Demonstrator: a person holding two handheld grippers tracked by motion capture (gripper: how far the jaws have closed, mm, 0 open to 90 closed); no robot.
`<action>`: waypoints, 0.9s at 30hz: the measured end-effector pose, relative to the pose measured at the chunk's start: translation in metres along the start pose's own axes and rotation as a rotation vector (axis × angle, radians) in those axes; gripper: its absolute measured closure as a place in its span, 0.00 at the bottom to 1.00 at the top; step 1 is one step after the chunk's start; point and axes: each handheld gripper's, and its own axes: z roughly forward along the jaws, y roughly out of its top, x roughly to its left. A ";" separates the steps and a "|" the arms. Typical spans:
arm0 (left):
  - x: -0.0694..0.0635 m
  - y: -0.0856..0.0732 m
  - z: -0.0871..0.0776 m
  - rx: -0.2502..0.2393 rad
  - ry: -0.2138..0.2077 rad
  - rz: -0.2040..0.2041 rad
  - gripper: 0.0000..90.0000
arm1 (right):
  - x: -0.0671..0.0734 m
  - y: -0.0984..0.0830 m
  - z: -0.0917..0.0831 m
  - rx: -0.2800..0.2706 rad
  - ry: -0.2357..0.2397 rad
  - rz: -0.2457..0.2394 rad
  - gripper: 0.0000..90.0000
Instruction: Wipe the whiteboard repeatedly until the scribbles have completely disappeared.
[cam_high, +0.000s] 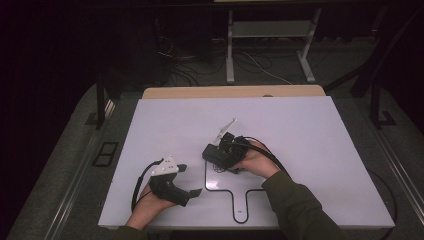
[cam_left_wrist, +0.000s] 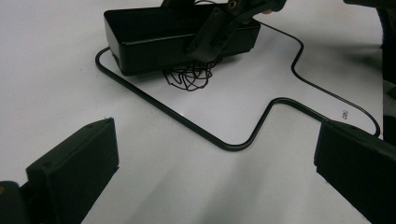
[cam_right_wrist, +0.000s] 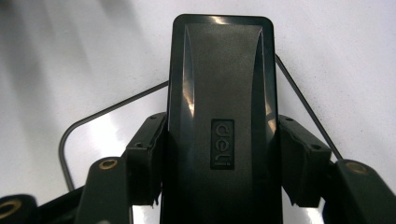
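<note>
The left gripper (cam_high: 192, 181) rests nearest on the white table (cam_high: 310, 150), jaws wide with nothing between them. Beyond it, the right gripper (cam_high: 214, 159) clamps a black whiteboard eraser (cam_right_wrist: 219, 116) over pen scribbles (cam_left_wrist: 189, 79) inside the outlined board shape (cam_left_wrist: 224, 143). Best to keep the eraser flat and sweep right across them.

High view looks down on the table (cam_high: 300, 150); both gripper views sit close above it.

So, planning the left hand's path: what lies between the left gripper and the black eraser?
Bare whiteboard crossed by its black outline, plus a scribble beside the black eraser, in the left gripper view.
</note>
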 end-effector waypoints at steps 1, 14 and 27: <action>0.000 0.000 0.000 -0.001 0.000 -0.001 0.00 | -0.001 0.001 0.001 0.002 -0.002 -0.004 0.43; -0.001 0.000 0.000 0.000 -0.002 -0.002 0.00 | -0.002 0.003 0.016 0.035 -0.016 -0.023 0.43; -0.001 0.000 0.000 0.002 -0.003 0.002 0.00 | 0.001 0.003 0.018 0.046 -0.024 -0.032 0.43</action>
